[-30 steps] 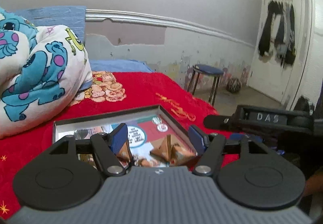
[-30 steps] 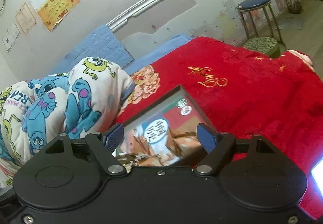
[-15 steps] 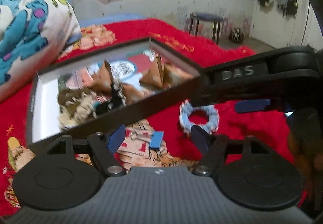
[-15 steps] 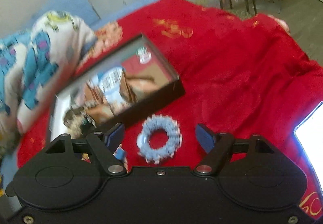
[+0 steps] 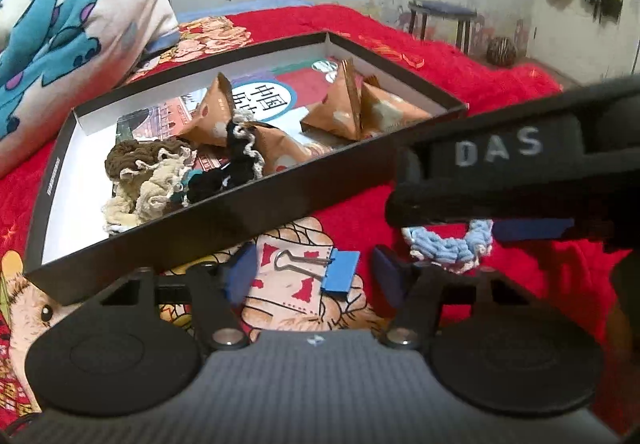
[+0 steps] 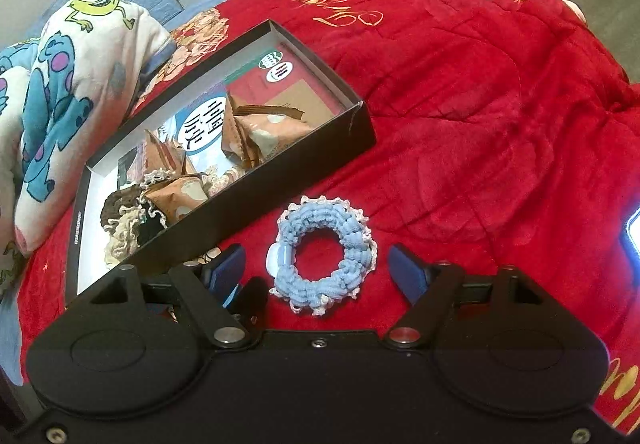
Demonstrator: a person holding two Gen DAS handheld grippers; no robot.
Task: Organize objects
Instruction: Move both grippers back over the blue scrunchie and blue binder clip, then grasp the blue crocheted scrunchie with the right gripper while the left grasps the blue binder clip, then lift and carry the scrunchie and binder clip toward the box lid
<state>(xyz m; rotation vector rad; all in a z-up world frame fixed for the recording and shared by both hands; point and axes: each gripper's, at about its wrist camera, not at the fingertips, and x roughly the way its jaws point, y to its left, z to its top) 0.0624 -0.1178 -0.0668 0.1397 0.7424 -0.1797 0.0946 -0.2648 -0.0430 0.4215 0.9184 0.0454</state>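
A blue binder clip (image 5: 332, 271) lies on the red blanket between the open fingers of my left gripper (image 5: 316, 278). A light blue crocheted scrunchie (image 6: 324, 256) lies between the open fingers of my right gripper (image 6: 324, 270); it shows partly in the left wrist view (image 5: 452, 244), under the right gripper's body (image 5: 520, 164). Behind both stands a shallow black box (image 5: 256, 212), also in the right wrist view (image 6: 304, 172), with orange snack packets (image 5: 348, 108) and brown, cream and black scrunchies (image 5: 152, 172) inside.
A rolled cartoon-print blanket (image 6: 68, 92) lies left of the box. A lit phone screen (image 6: 632, 236) sits at the right edge of the bed. A blue stool (image 5: 444, 16) and a door with hanging clothes stand beyond the bed.
Both grippers tilted down and came lower toward the blanket. The binder clip and the blue scrunchie came into view and now sit between the left and right fingers.
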